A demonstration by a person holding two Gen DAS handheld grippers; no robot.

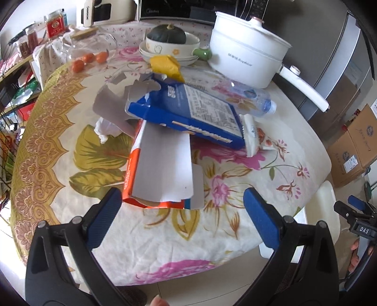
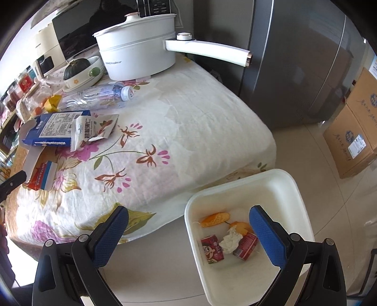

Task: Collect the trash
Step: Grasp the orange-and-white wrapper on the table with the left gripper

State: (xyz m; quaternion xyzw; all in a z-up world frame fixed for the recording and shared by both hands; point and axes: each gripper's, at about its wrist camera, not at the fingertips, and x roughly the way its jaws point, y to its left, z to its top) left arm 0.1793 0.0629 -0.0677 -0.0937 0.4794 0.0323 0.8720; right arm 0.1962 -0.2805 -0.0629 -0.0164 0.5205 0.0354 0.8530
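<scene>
Left hand-held gripper (image 1: 182,207) jaws apart, empty, just short of orange carton (image 1: 150,164) on table (image 1: 294,131). Straddle near end, clamp flap and wall together. Right hand-held gripper (image 2: 188,226) apart over bin (image 2: 238,181).

White bin (image 2: 238,188) cut off at bottom edge.

Home kitchen/dining corner: bench (image 2: 188,117) w/ floral cloth, white electric pot (image 2: 139,56) at its far end, steel fridge (image 2: 294,58) right of the pot, microwave (image 1: 165,9) behind it, stacked bowls (image 1: 169,50) w/ squash left of it.
</scene>
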